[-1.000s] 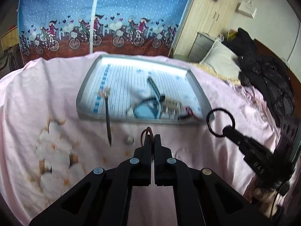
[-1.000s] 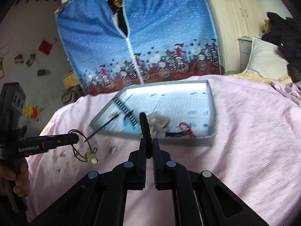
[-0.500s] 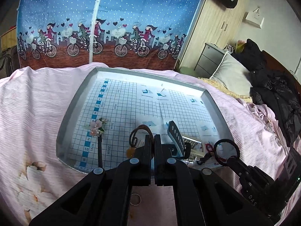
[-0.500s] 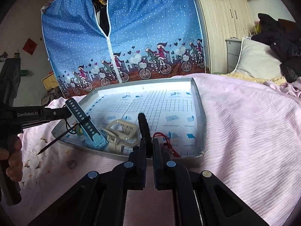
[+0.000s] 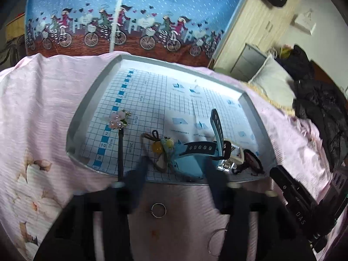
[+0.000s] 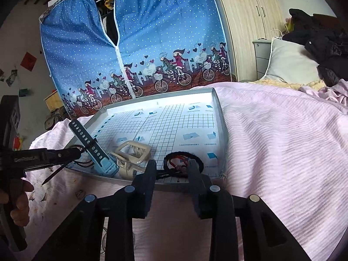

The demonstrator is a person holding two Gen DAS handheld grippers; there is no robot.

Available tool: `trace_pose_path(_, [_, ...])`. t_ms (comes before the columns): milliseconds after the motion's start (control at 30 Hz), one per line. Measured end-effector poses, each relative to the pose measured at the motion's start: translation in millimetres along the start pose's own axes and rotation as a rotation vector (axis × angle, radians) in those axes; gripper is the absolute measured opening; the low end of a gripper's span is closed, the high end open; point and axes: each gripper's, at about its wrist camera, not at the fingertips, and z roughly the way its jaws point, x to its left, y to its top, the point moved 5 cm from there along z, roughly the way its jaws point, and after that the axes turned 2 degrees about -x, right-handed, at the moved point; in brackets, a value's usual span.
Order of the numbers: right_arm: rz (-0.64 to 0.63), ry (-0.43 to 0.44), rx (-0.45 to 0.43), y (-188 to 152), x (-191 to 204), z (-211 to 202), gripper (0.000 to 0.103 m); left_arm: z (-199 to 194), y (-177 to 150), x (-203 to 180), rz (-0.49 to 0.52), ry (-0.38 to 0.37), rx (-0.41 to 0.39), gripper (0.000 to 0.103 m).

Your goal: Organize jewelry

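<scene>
Left wrist view: the left gripper [image 5: 174,167] stands open and empty, its blurred fingers [image 5: 139,171] spread over the near rim of the tray [image 5: 87,100]. Just ahead of them, between the two fingers, the beaded hair tie [image 5: 162,148] lies on the tray floor, touching the blue watch [image 5: 195,152]. The hairpin [image 5: 119,134] leans over the near rim, its point hanging out past the left finger. Two rings are not in the tray yet: one ring [image 5: 158,210] lies on the bedspread [image 5: 39,108] below the gap between the fingers, and a second ring [image 5: 217,242] sits nearer the camera, partly behind the right finger. The risk, as I judge it, is a finger brushing the hairpin on the way back and tipping it out onto the bedspread; the soft cloth could also let a ring sink into a fold under a pinch.

Right wrist view: the right gripper [image 6: 173,169] is open and empty too. The black hair tie [image 6: 184,158] lies in the tray's near corner, just ahead of and between the fingers [image 6: 150,169], on top of a red cord. The hair claw [image 6: 132,154] sits just left of it, against the watch. A hasty pull back might snag the tie or the cord and drag them over the low rim.
</scene>
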Motion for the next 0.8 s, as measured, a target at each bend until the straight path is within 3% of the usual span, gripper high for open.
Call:
trace_pose_path(33, [0.001, -0.003, -0.004, 1, 0, -2, 0.033, -7, 1, 2, -0.019, -0.006, -0.023, 0.065])
trace_pose_path(200, [-0.017, -0.027, -0.054, 8, 2, -17, 0.065, -37, 8, -7, -0.008, -0.025, -0.07, 0.069])
trace_pose_path(267, [-0.035, -0.027, -0.09, 12, 6, -29, 0.08, -57, 8, -14, 0.015, -0.022, -0.13, 0.086])
trace_pose_path(300, [-0.043, -0.022, -0.103, 14, 9, -34, 0.082, -65, 8, -18, 0.025, -0.017, -0.152, 0.098])
trace_pose_path(400, [-0.061, 0.001, -0.149, 19, 17, -55, 0.101, -96, 4, -29, 0.071, 0.006, -0.248, 0.101])
trace_pose_path(600, [-0.091, 0.047, -0.202, 24, 35, -95, 0.103, -150, -22, -40, 0.157, 0.061, -0.411, 0.101])
trace_pose_path(800, [-0.111, 0.036, -0.231, 9, 49, -136, 0.103, -187, -65, -38, 0.166, 0.078, -0.442, 0.101])
